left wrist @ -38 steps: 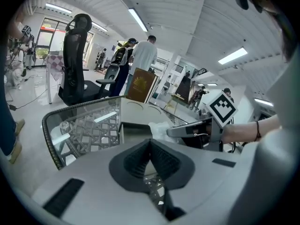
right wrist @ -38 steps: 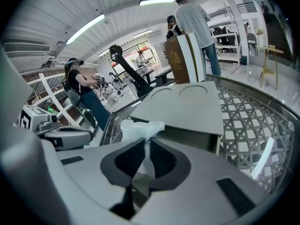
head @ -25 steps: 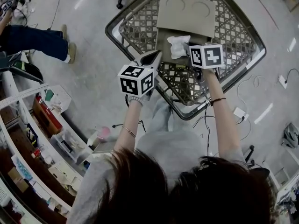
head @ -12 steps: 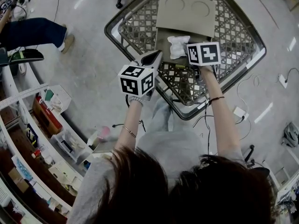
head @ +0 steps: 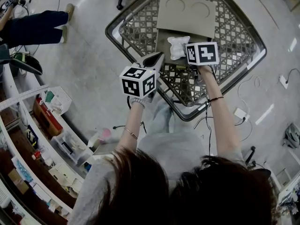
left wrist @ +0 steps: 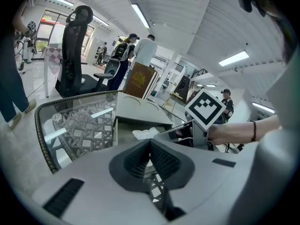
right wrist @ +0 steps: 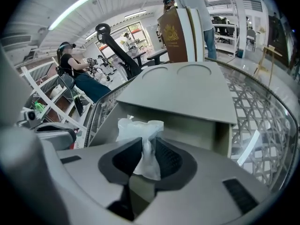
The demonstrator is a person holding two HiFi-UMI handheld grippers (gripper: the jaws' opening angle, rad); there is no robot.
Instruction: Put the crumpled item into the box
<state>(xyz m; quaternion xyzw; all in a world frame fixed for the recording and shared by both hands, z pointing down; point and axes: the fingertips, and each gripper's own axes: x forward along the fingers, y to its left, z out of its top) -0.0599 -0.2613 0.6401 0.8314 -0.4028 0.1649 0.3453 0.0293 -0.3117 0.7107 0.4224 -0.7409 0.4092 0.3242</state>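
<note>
A white crumpled item [right wrist: 140, 139] is pinched between the jaws of my right gripper [right wrist: 145, 161], which is shut on it. In the head view the crumpled item [head: 177, 47] hangs over the open grey cardboard box [head: 161, 43], whose lid [head: 186, 14] is folded back. The box [right wrist: 187, 121] sits on a glass-topped lattice table [head: 234, 36]. My left gripper [head: 152, 60] hovers over the table's near-left rim, left of the box, with its jaws closed together and nothing between them [left wrist: 150, 146].
The round table rim [head: 115, 36] curves close to my left gripper. An office chair [left wrist: 77, 46] stands beyond the table, with people farther back. Shelves with bins [head: 51, 135] line the left; cables [head: 243, 114] lie on the floor at right.
My right gripper has shifted slightly up and left with the crumpled item, closer over the box. The left gripper barely moved. The person's legs at the far left moved upward.
</note>
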